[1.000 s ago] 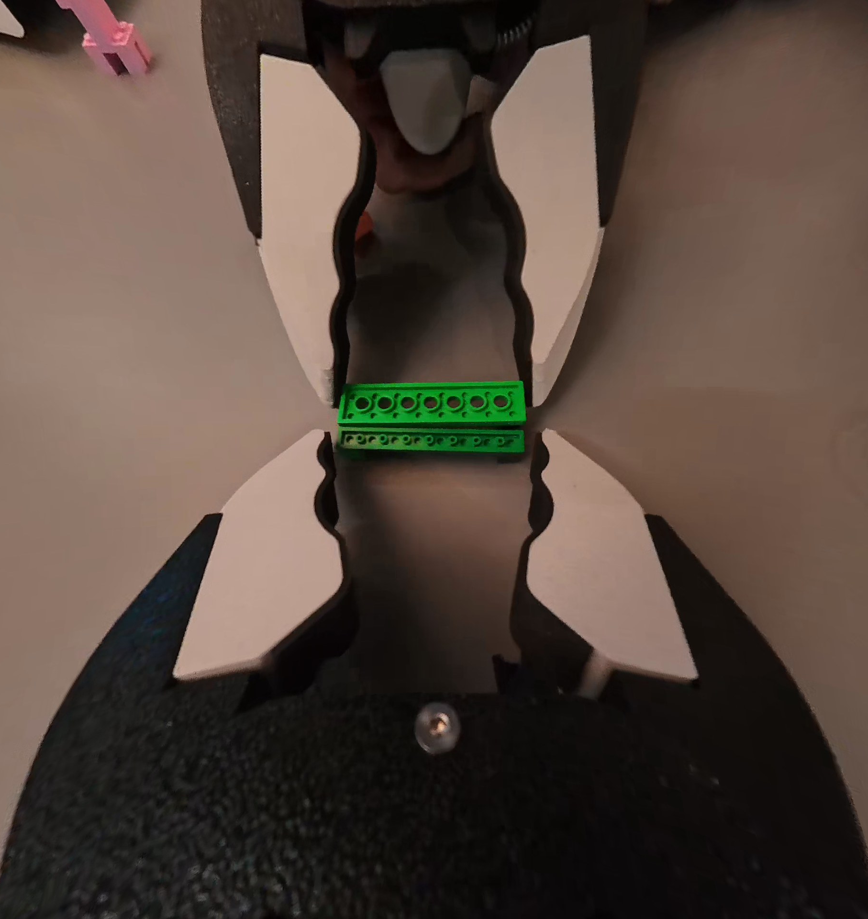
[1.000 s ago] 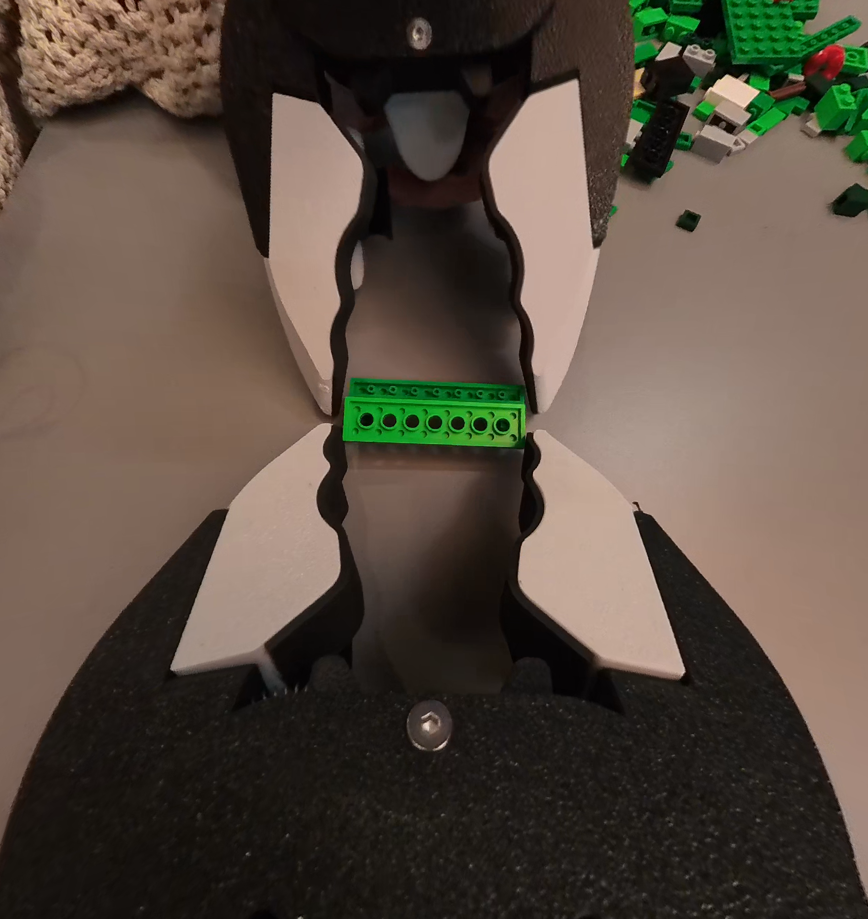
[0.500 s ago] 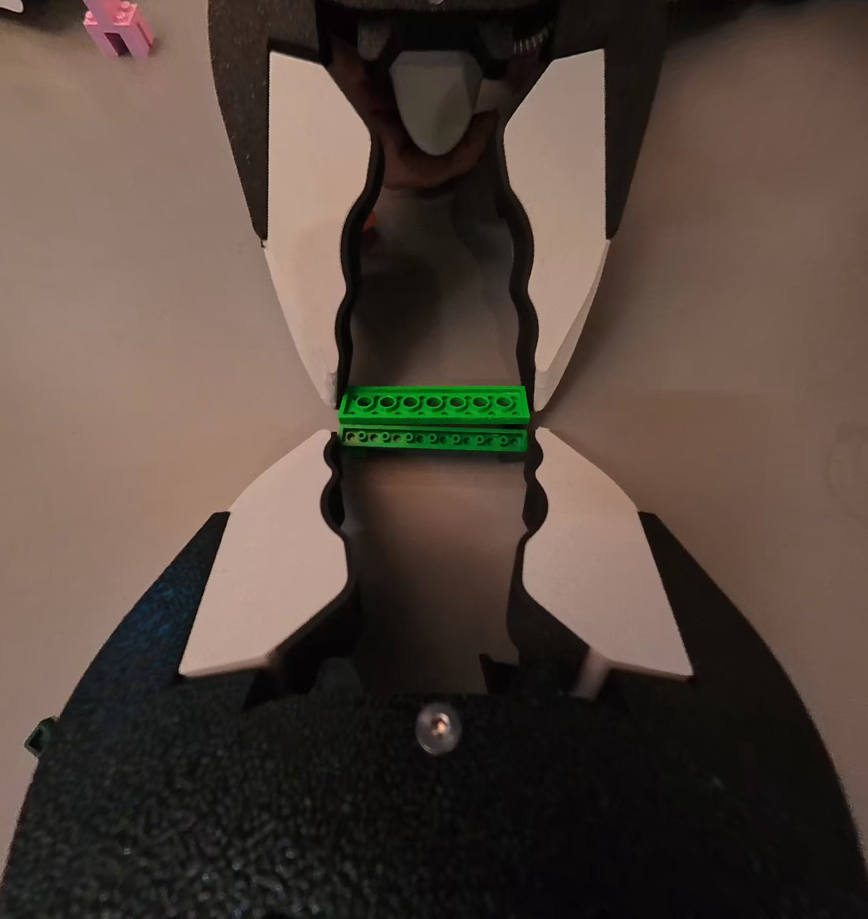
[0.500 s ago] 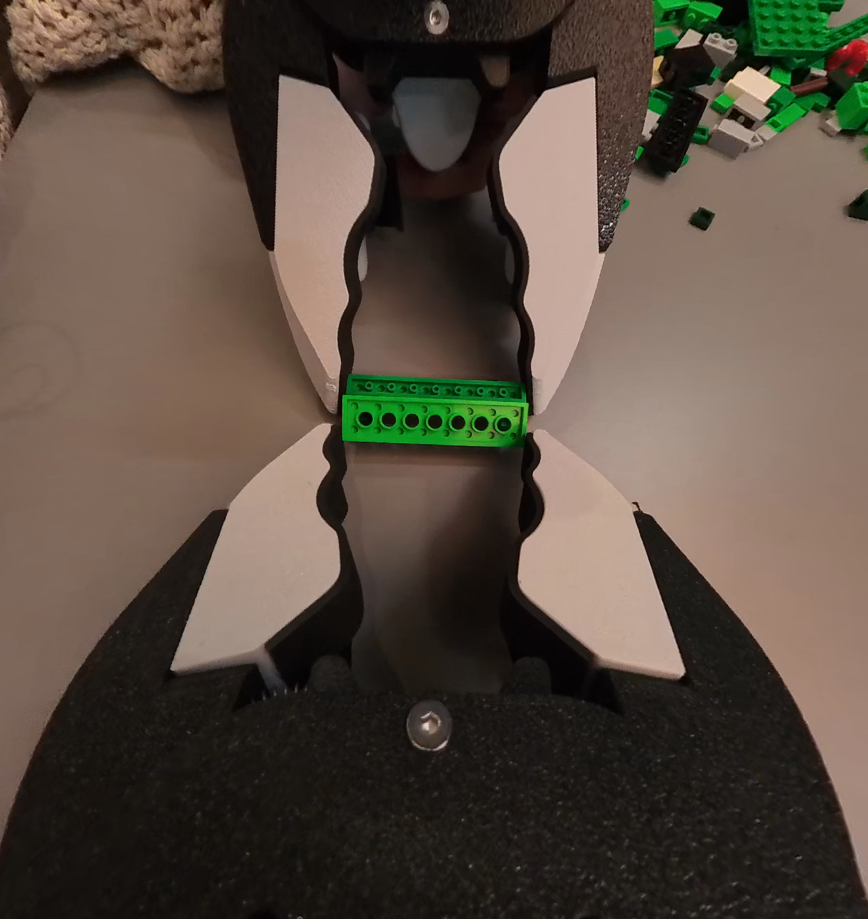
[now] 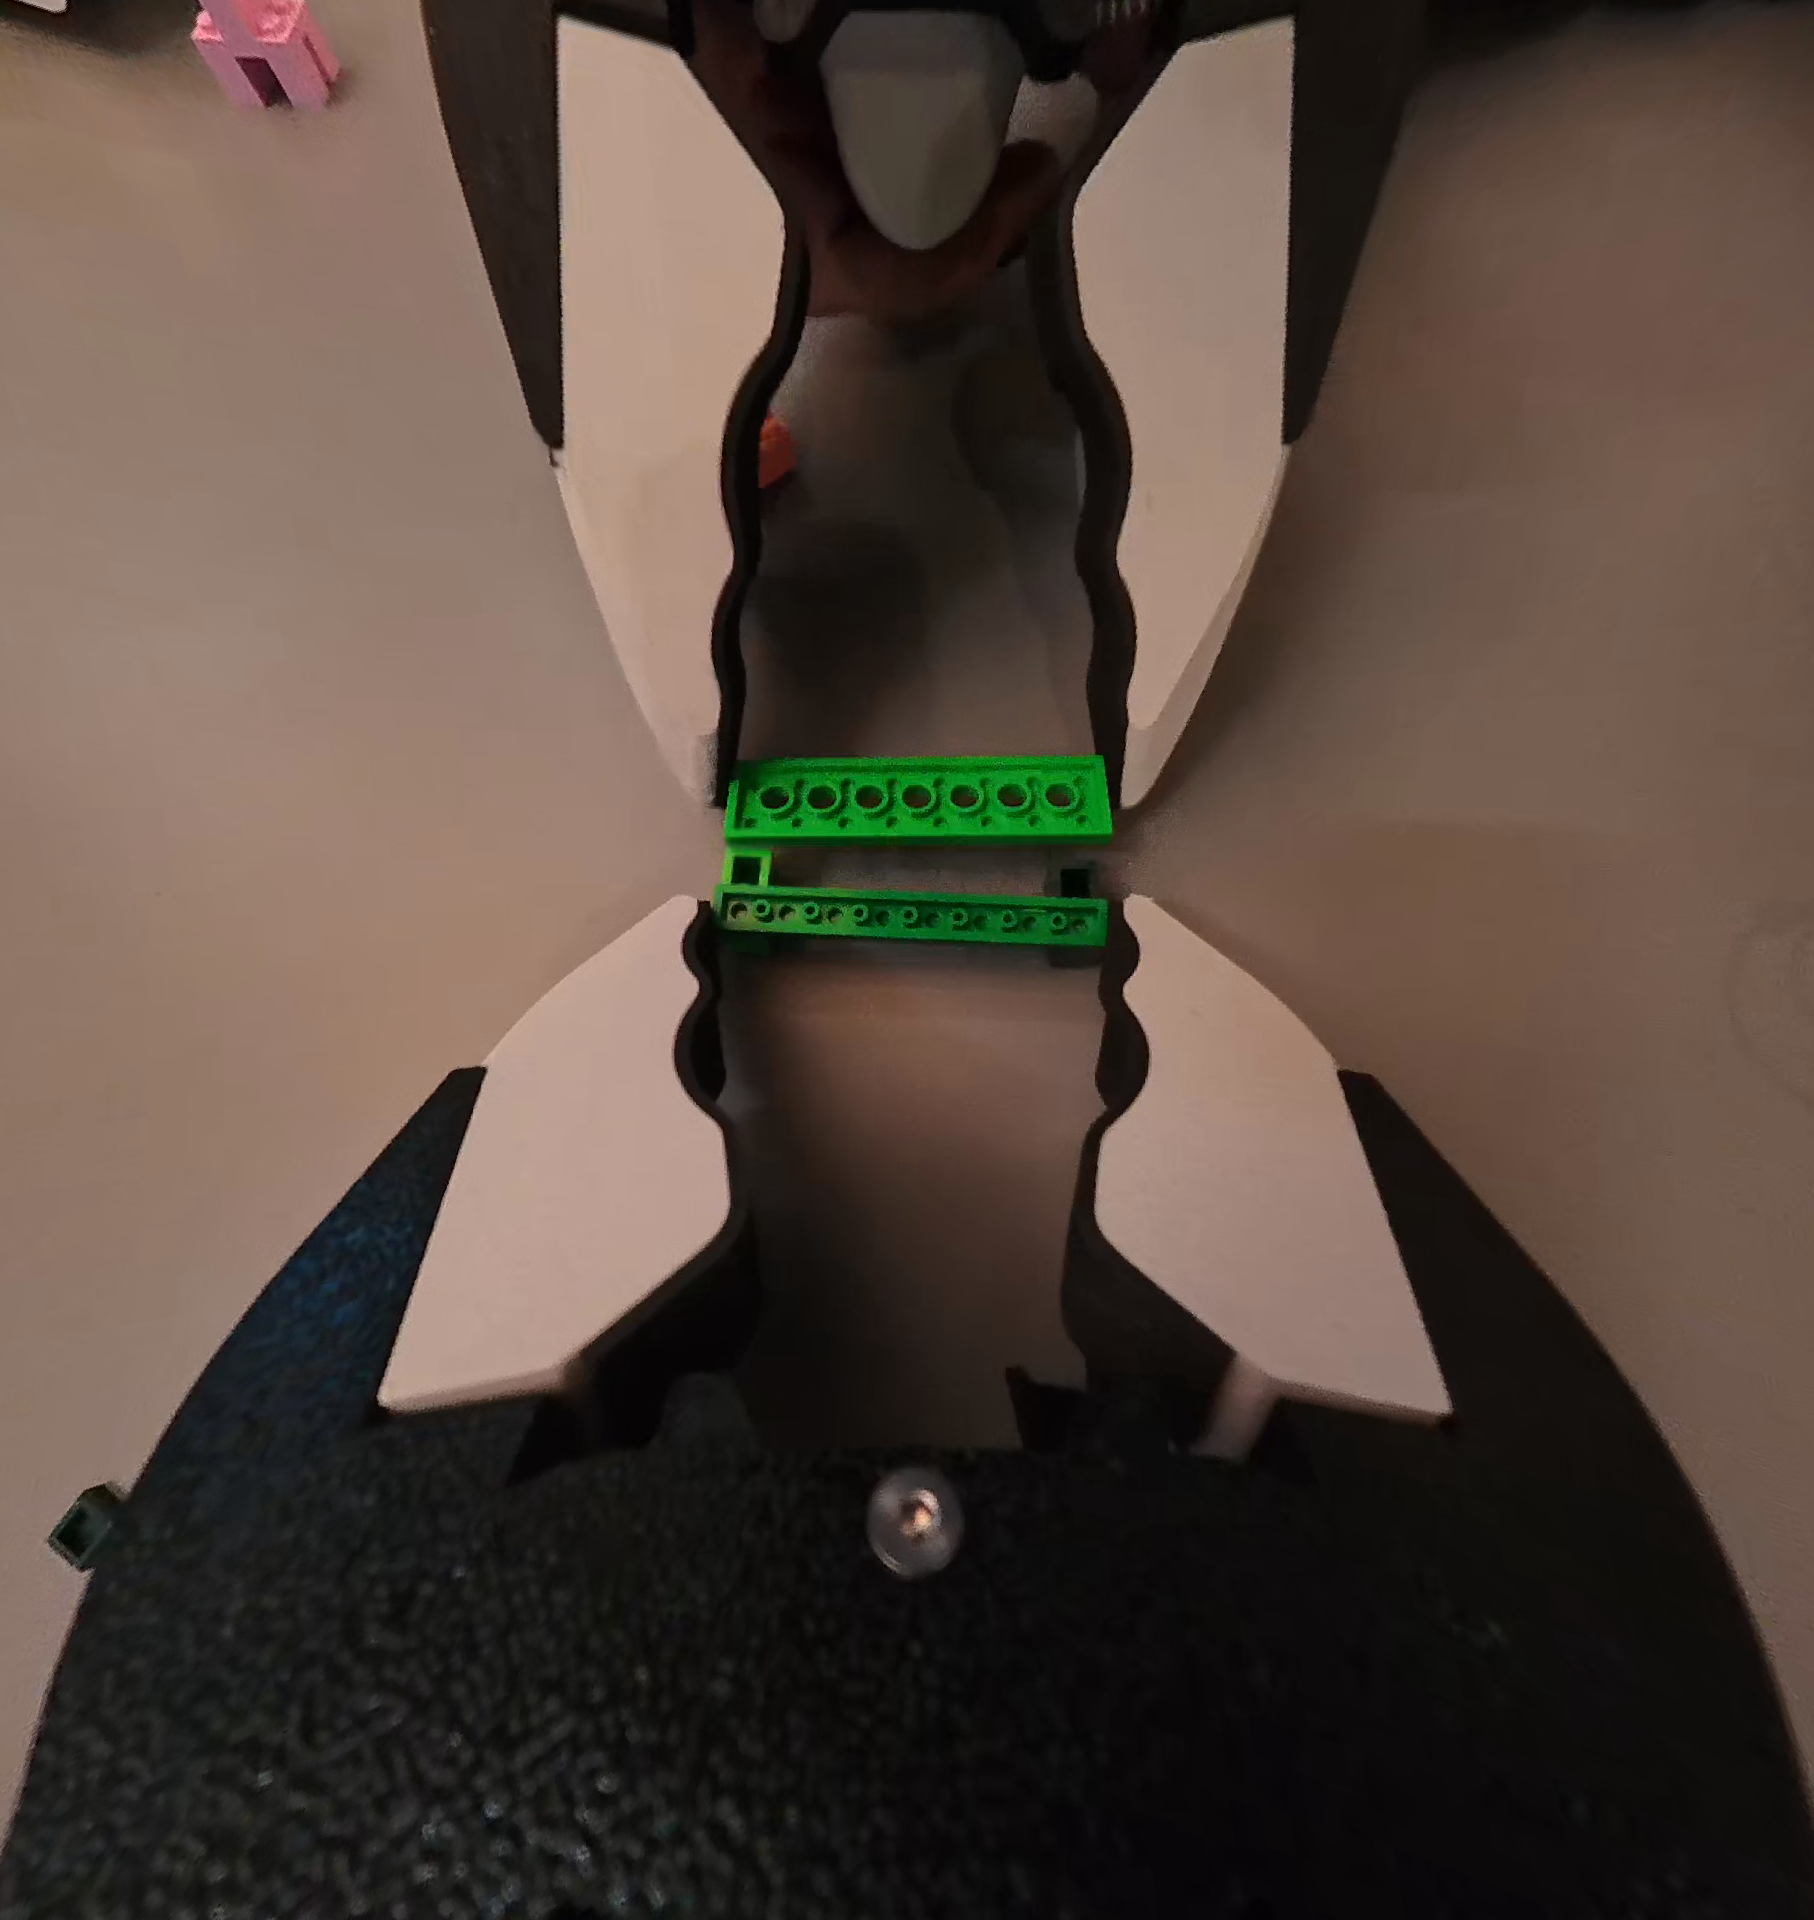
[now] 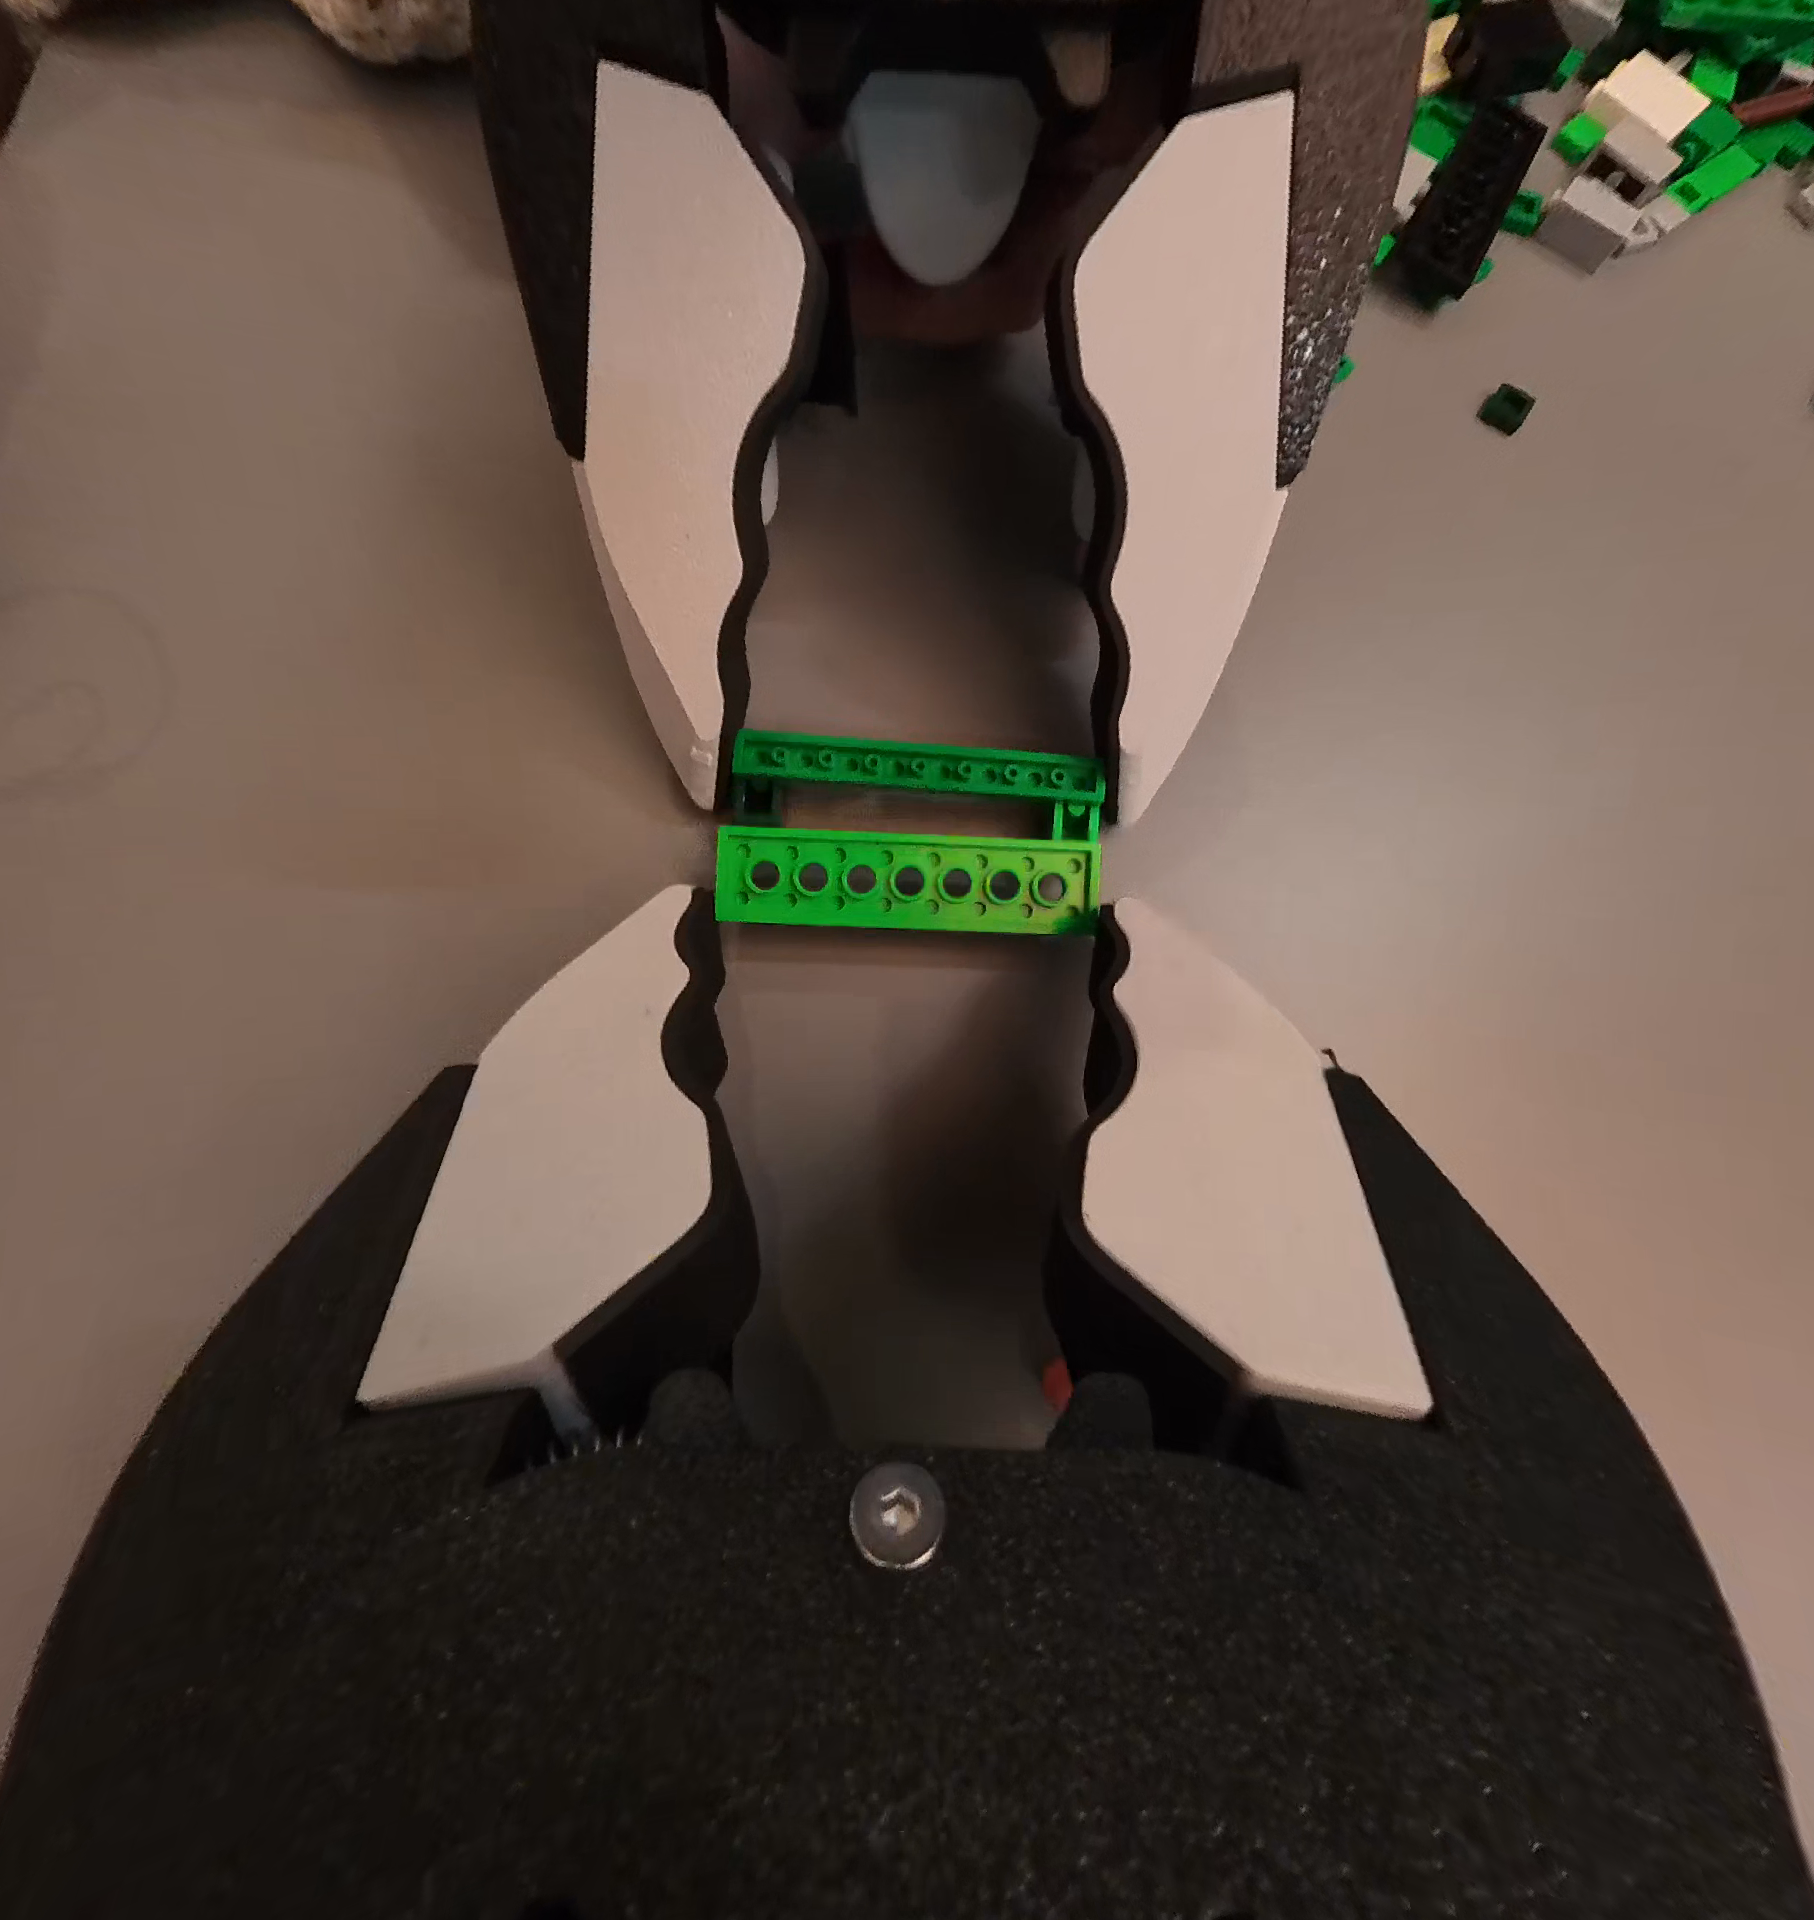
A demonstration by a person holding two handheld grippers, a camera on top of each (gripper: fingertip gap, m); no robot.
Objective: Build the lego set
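Left hand-held gripper (image 5: 911, 925): clamped end to end on the thin green plate (image 5: 908, 920), held above the table (image 5: 259, 727).
Right hand-held gripper (image 6: 903, 894): closed on the green holed beam (image 6: 908, 883), nose to nose with the left.
Handling: both look light, rigid and slick, so the end faces are the place to pinch, squarely, or they may twist out.
Change: half a second ago beam and plate sat almost flush, and now a gap shows between them, with a small brick at each end.
Beyond: brick pile (image 6: 1661, 135) well off, pink piece (image 5: 259, 52) far away.
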